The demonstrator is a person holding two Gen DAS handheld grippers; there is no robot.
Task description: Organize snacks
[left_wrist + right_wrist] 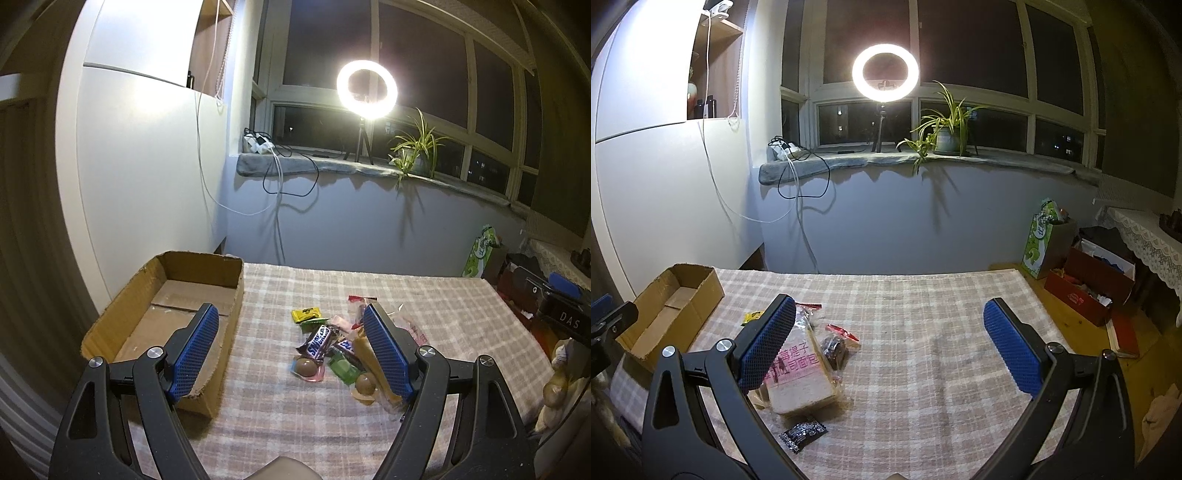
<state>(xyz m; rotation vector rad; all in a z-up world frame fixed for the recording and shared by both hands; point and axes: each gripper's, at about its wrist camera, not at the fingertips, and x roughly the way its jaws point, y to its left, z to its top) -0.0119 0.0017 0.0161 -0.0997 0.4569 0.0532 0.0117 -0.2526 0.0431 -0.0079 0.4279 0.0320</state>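
Left hand-held gripper (pixel 291 354) gaped wide, empty; Snickers bar (pixel 318 340) lay just ahead between its fingers, long axis running diagonally away. Cardboard box (pixel 236 288) sat left; right hand-held gripper (pixel 890 347), also wide and empty, was farther.

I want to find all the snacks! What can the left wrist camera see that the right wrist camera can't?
Only the left wrist view shows the Snickers bar, the two round chocolate balls and the green candy.

Only the right wrist view shows the small black packet and the red box on the floor.

Both show the cardboard box, the yellow candy, the wrapped bread slice, the checked cloth and the ring light. Each open hand-held gripper, left and right, holds nothing.
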